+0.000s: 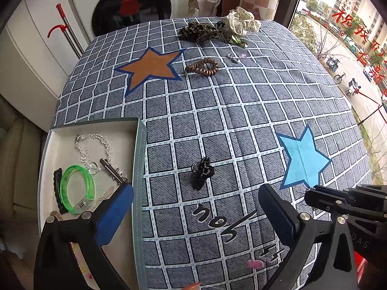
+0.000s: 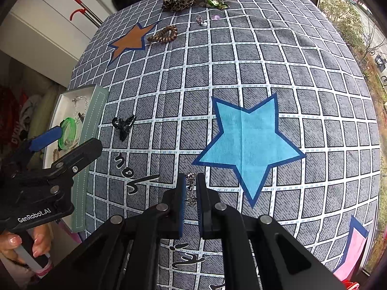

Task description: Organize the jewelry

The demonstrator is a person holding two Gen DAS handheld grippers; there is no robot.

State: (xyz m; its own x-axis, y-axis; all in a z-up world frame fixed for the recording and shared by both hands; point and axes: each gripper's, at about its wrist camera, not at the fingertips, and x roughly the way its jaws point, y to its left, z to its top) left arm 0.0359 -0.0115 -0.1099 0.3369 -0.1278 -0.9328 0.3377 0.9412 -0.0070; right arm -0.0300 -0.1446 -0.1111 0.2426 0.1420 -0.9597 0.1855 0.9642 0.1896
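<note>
My right gripper [image 2: 191, 181] is shut on a small silver jewelry piece [image 2: 190, 188] and holds it just above the checked cloth, left of the blue star; the gripper also shows in the left wrist view [image 1: 312, 193]. My left gripper [image 1: 196, 193] is open and empty, its left finger over the white box [image 1: 48, 145], which holds a green bangle [image 1: 77, 188], a clear bead bracelet [image 1: 93, 149] and a metal clip [image 1: 112, 170]. A black claw clip [image 1: 202, 171] lies on the cloth between the left fingers. The left gripper shows in the right wrist view [image 2: 70, 142].
A brown spiral hair tie [image 1: 202, 67], small silver pieces [image 1: 233, 56], a leopard scrunchie [image 1: 199, 32] and a white scrunchie [image 1: 241, 20] lie at the far side. A washing machine [image 1: 130, 2] stands behind the table. A window is at the right.
</note>
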